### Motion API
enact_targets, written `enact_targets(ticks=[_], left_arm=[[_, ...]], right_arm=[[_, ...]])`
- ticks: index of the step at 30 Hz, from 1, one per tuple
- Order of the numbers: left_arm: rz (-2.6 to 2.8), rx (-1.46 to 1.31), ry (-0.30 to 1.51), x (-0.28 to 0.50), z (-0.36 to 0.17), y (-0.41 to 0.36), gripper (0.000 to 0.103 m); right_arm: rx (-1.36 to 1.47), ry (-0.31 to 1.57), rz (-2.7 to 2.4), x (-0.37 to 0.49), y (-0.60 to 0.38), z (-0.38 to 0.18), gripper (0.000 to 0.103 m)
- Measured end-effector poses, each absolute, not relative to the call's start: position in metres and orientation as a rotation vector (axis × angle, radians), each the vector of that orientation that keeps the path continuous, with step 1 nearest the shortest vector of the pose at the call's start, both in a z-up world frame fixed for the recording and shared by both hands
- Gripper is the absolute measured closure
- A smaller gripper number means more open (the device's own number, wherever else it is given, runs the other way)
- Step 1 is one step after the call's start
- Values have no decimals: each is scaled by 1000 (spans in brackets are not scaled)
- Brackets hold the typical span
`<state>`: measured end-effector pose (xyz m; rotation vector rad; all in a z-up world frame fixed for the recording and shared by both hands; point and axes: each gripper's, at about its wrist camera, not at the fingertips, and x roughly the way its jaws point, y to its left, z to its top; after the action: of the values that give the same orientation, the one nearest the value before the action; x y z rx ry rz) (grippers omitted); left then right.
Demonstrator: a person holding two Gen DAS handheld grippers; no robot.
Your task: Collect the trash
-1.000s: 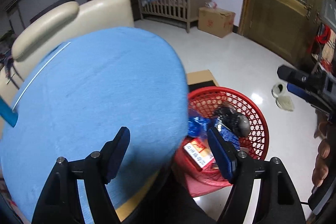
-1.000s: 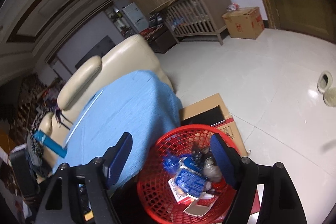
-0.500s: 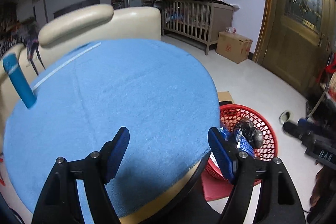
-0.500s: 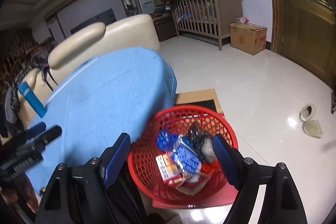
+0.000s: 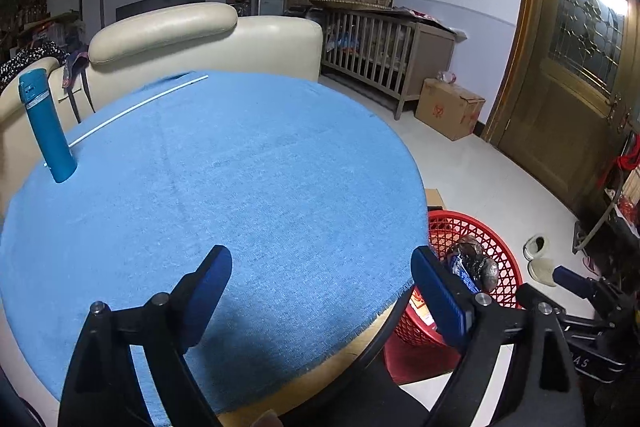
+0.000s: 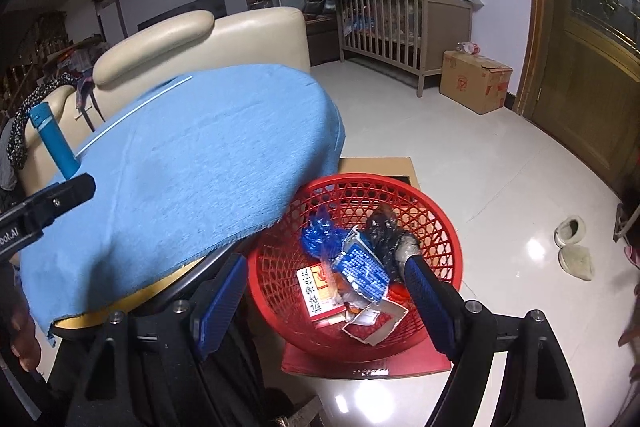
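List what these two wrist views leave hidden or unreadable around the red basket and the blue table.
- Red basket, left wrist view: near side hidden by the table edge and the left gripper.
- Trash at the basket bottom, right wrist view: buried under the blue wrapper.
- White carton print: too small to read.
- Table legs: hidden by the cloth.
- Blue bottle label: too small.

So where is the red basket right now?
The red basket sits on the floor beside the blue-covered round table, its near rim tucked just under the table edge; it shows at bottom centre of the right wrist view, with wrappers inside it.
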<state>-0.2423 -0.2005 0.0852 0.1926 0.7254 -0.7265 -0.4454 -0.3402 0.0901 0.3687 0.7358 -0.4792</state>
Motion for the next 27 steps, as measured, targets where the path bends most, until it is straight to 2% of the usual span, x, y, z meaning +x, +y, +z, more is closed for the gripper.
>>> enact_targets(ticks=[27], left_arm=[[-731,241,728,-247,83,-202,11]], right_arm=[[341,759,-527,-442,-332,83,16]])
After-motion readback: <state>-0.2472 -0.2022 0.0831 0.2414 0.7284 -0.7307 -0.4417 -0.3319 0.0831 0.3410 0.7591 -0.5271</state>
